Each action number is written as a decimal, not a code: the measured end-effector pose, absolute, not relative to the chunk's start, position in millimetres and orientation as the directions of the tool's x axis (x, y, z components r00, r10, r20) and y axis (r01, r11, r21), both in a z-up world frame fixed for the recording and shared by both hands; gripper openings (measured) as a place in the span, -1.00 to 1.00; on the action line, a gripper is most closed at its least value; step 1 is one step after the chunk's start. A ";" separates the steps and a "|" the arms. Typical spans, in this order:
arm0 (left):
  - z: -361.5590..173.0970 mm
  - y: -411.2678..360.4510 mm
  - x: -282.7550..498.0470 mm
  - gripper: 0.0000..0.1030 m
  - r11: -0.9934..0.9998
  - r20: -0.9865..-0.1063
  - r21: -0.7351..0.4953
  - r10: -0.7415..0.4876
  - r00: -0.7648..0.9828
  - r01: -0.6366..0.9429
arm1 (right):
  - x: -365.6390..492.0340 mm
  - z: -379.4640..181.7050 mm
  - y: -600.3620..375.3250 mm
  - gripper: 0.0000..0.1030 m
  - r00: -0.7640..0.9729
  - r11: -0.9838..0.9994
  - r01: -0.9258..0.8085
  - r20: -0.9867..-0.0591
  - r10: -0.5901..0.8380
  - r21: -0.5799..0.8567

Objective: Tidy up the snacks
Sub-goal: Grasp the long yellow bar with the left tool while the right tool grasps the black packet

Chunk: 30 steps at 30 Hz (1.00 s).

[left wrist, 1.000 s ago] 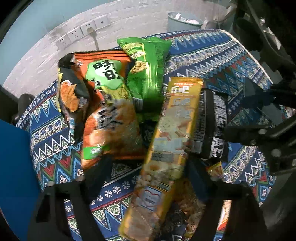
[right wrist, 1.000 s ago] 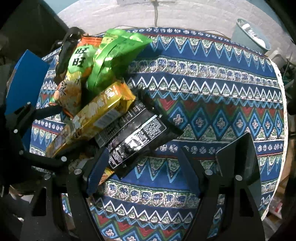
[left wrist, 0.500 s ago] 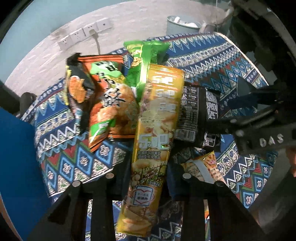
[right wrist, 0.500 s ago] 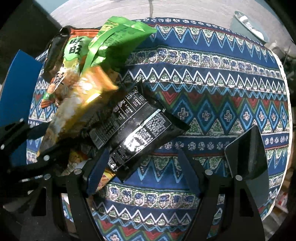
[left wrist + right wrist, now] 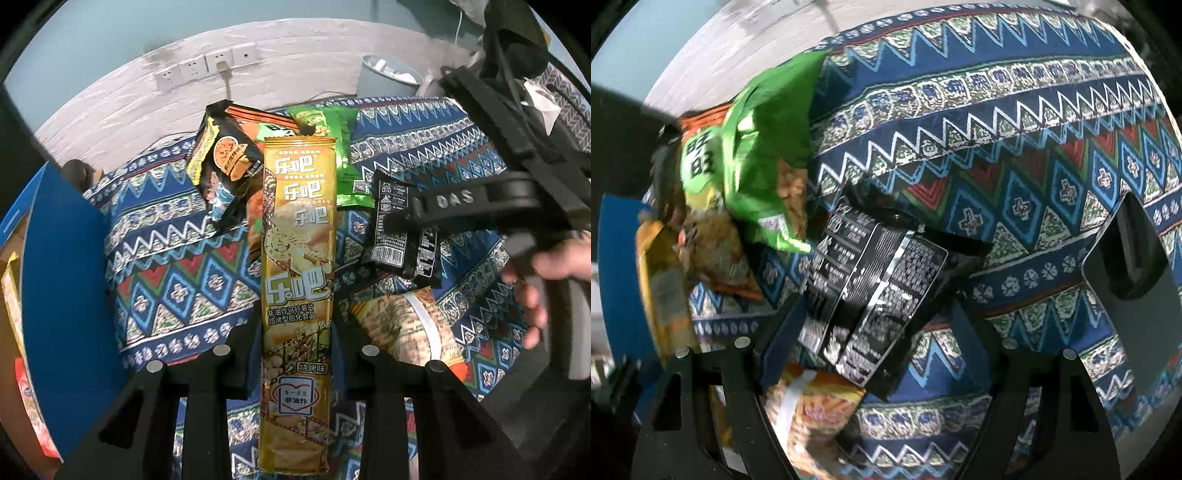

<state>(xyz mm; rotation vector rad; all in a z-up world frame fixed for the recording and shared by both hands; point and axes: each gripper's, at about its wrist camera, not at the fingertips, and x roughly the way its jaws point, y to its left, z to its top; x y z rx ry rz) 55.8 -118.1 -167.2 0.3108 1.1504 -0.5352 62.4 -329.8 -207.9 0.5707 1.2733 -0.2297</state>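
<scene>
My left gripper (image 5: pixel 297 354) is shut on a long yellow chip packet (image 5: pixel 297 280) and holds it lifted above the patterned tablecloth (image 5: pixel 177 273). Behind it lie a black-and-orange bag (image 5: pixel 221 173), an orange bag and a green bag (image 5: pixel 332 147). My right gripper (image 5: pixel 875 325) is open, its fingers on either side of a black snack packet (image 5: pixel 875 280) that lies on the cloth. That packet shows in the left wrist view (image 5: pixel 402 229) under the right gripper's finger. An orange bag (image 5: pixel 816 406) lies beneath it. The green bag (image 5: pixel 768 162) is to its left.
A blue box (image 5: pixel 62 280) holding snacks stands at the left edge of the table. A grey bin (image 5: pixel 388 79) stands behind the table by the wall with sockets (image 5: pixel 207 68). A dark chair back (image 5: pixel 1134 266) is at the right.
My left gripper closed on the yellow packet and lifted it, turning it upright in view. My right gripper moved forward over the black packet.
</scene>
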 end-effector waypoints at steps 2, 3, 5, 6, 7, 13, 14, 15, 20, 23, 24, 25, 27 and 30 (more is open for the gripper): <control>-164.9 -111.5 53.7 -0.38 0.839 -0.920 -0.040 -0.244 0.308 0.543 | 69.0 -211.2 -331.6 0.52 0.296 0.830 0.485 -0.945 0.140 0.275; -164.4 -108.6 52.9 -0.38 0.840 -0.919 -0.044 -0.246 0.307 0.540 | 73.8 -211.9 -331.1 0.52 0.295 0.829 0.493 -0.947 0.125 0.263; -164.5 -105.7 52.0 -0.38 0.843 -0.920 -0.045 -0.245 0.308 0.536 | 88.4 -213.5 -333.7 0.52 0.294 0.837 0.490 -0.950 0.104 0.244; -165.2 -104.2 51.9 -0.38 0.845 -0.920 -0.044 -0.242 0.308 0.533 | 94.6 -215.1 -333.8 0.52 0.289 0.843 0.488 -0.953 0.089 0.227; -166.0 -101.8 51.5 -0.38 0.847 -0.921 -0.043 -0.240 0.308 0.530 | 99.9 -216.1 -331.8 0.53 0.285 0.848 0.485 -0.955 0.078 0.214; -169.3 -89.6 56.7 -0.38 0.865 -0.923 -0.060 -0.238 0.302 0.499 | 127.4 -223.5 -307.2 0.55 0.228 0.911 0.409 -0.972 -0.049 0.050; -169.6 -88.0 57.6 -0.38 0.867 -0.923 -0.065 -0.240 0.300 0.494 | 129.9 -226.1 -300.4 0.55 0.217 0.923 0.384 -0.973 -0.075 0.015; -170.0 -87.6 58.2 -0.39 0.869 -0.923 -0.070 -0.242 0.298 0.490 | 132.6 -227.6 -296.2 0.55 0.212 0.931 0.365 -0.973 -0.093 -0.010; -169.8 -84.1 56.7 -0.38 0.871 -0.921 -0.076 -0.248 0.301 0.485 | 136.6 -231.9 -293.8 0.35 0.234 0.950 0.311 -0.966 -0.108 -0.030; -168.2 -86.1 54.1 -0.39 0.868 -0.920 -0.072 -0.249 0.304 0.492 | 121.1 -227.5 -307.7 0.09 0.239 0.953 0.300 -0.965 -0.104 -0.028; -167.1 -87.3 52.9 -0.38 0.867 -0.919 -0.070 -0.249 0.306 0.494 | 121.3 -227.1 -311.8 0.09 0.238 0.954 0.299 -0.966 -0.103 -0.029; -165.7 -87.6 51.2 -0.39 0.866 -0.918 -0.069 -0.250 0.309 0.496 | 121.0 -219.8 -316.6 0.09 0.237 0.954 0.299 -0.966 -0.102 -0.027; -163.0 -89.8 50.0 -0.39 0.863 -0.915 -0.066 -0.253 0.315 0.500 | 114.9 -217.5 -325.7 0.09 0.240 0.953 0.302 -0.965 -0.103 -0.027; -156.3 -94.4 47.1 -0.39 0.859 -0.910 -0.065 -0.260 0.324 0.507 | 106.4 -210.4 -334.4 0.09 0.259 0.955 0.296 -0.959 -0.111 -0.031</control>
